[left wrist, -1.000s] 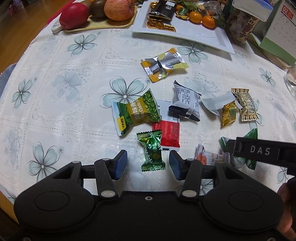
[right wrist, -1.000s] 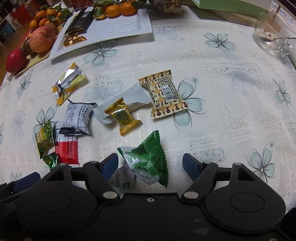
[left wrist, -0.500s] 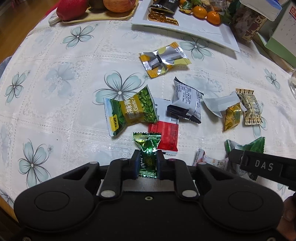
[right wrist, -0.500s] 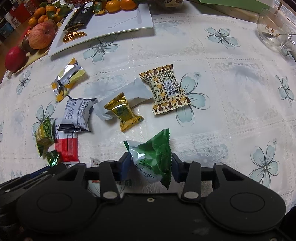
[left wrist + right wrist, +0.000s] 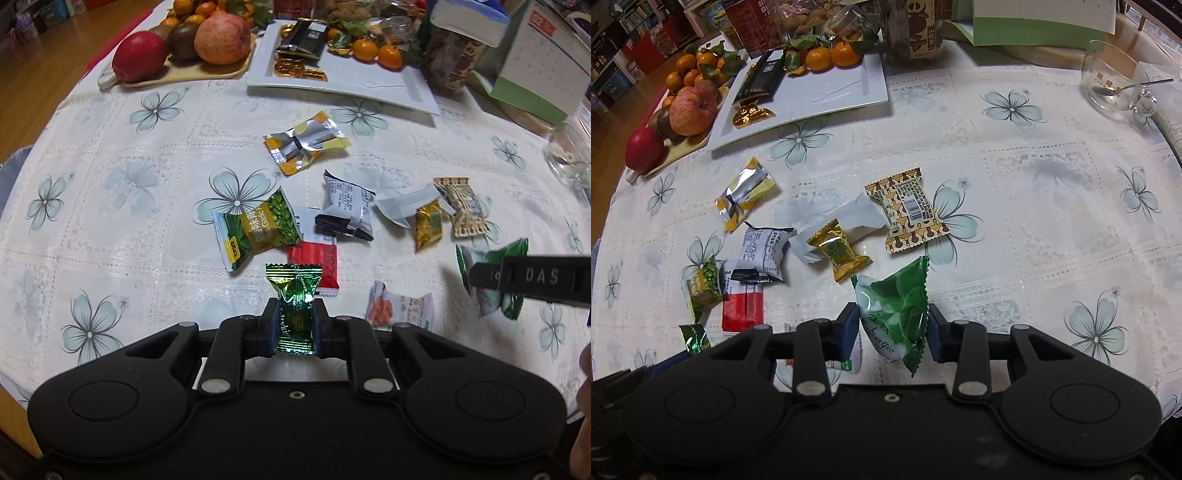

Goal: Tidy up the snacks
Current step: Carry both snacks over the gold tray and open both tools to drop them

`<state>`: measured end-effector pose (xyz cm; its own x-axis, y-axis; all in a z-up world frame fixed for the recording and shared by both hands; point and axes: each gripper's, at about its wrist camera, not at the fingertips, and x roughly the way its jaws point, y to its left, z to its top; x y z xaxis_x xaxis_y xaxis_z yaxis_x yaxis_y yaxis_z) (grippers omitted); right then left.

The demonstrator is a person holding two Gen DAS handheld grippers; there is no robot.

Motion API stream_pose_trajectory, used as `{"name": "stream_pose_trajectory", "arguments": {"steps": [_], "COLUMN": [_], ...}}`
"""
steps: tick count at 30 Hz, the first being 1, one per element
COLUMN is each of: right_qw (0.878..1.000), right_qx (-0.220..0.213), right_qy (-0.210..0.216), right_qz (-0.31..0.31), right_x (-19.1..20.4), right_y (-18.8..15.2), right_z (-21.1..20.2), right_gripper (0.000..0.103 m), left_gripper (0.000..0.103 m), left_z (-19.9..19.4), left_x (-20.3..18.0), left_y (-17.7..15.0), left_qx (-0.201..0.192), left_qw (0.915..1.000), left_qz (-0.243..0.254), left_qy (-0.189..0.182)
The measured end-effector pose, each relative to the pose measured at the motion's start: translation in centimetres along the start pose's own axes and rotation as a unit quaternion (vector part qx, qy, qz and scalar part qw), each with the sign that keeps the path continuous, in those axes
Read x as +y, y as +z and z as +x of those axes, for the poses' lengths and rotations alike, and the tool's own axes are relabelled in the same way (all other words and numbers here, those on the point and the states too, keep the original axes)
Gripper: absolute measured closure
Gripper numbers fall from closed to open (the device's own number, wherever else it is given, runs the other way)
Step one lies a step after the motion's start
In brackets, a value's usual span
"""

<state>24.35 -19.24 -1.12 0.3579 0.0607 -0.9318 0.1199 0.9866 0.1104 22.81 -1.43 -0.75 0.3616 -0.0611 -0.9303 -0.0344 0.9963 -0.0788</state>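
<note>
Left tongs (image 5: pixel 294 326) clamped tight on shiny green foil candy (image 5: pixel 295 306), held just clear of the floral worktop (image 5: pixel 122 177). Right tongs (image 5: pixel 892 330) closing, pads on green-white packet (image 5: pixel 897 310) printed "bianGuo", lifted off the cloth. "DAS" read on right tongs' arm in left view. Loose on worktop: green-yellow "Garlic" pack (image 5: pixel 255 232), red-white pack (image 5: pixel 317 262), brown-patterned barcode pack (image 5: pixel 908 214), gold foil pack (image 5: pixel 838 251). White plate (image 5: pixel 842 92) at far side with black bar and gold coins.
</note>
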Motion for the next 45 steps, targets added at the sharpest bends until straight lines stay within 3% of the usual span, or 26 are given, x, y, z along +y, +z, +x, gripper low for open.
{"name": "stream_pose_trajectory", "arguments": {"steps": [9, 15, 25, 29, 38, 45], "right_qw": [1.0, 0.997, 0.996, 0.996, 0.995, 0.994], "right_qx": [-0.019, -0.077, -0.087, -0.09, -0.094, -0.101], "right_qy": [0.013, -0.003, 0.032, 0.016, 0.022, 0.023], "right_qz": [-0.003, -0.032, -0.013, -0.015, -0.009, -0.021], "right_x": [-0.7, -0.6, -1.9, -2.3, -3.0, -2.9], "right_y": [-3.2, -7.1, -15.6, -19.0, -24.4, -28.1], "right_z": [-2.9, -6.2, -9.4, -9.9, -11.3, -12.2], "right_gripper": [0.064, 0.064, 0.064, 0.064, 0.064, 0.064], "left_gripper": [0.08, 0.08, 0.08, 0.08, 0.08, 0.08], "left_z": [-3.6, -5.3, -7.2, -7.6, -9.0, -9.1], "left_x": [-0.3, 0.2, 2.0, 2.6, 1.7, 1.6], "left_y": [-3.8, -7.2, -13.4, -15.3, -19.5, -21.8], "left_qx": [-0.037, -0.066, -0.074, -0.069, -0.081, -0.061], "left_qw": [0.9984, 0.9966, 0.9968, 0.9975, 0.996, 0.9977], "left_qz": [0.043, 0.048, 0.029, 0.014, 0.034, 0.03], "left_qy": [-0.003, 0.009, 0.004, 0.001, 0.013, 0.005]}}
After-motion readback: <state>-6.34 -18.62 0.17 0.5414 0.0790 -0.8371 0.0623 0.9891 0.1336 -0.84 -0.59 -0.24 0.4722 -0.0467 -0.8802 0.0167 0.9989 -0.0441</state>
